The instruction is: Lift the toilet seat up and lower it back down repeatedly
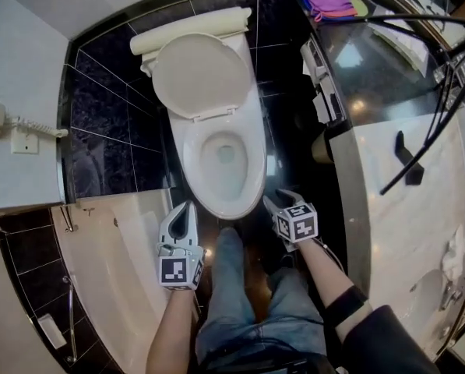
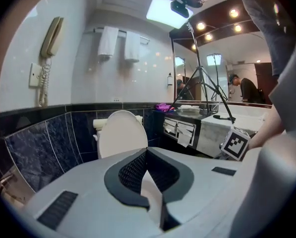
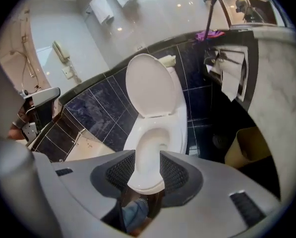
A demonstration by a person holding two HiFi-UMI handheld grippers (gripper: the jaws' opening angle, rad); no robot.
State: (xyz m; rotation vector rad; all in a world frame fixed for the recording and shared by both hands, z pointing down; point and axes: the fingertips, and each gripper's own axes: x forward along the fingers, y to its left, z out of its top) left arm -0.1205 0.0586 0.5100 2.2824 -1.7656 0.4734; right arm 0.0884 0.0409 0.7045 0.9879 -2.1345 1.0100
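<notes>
The white toilet (image 1: 257, 170) stands against the black tiled wall, its bowl uncovered. Its seat and lid (image 1: 201, 75) are raised and lean back on the tank, and I cannot tell one from the other. My left gripper (image 1: 187, 207) hovers at the bowl's front left with its jaws closed together and nothing in them. In the left gripper view the upright lid (image 2: 122, 133) shows beyond the left gripper (image 2: 147, 151). My right gripper (image 1: 273, 201) is at the bowl's front right, open and empty. The bowl's front rim (image 3: 177, 133) shows past the right gripper (image 3: 147, 155), below the lid (image 3: 150, 86).
A bathtub (image 1: 115, 263) lies to the left and a marble counter (image 1: 403, 209) to the right, with black tripod legs (image 1: 435, 92) over it. Paper holders (image 1: 322, 84) hang on the counter's side. A brown bin (image 3: 249, 145) stands beneath. My jeans legs (image 1: 232, 287) face the bowl.
</notes>
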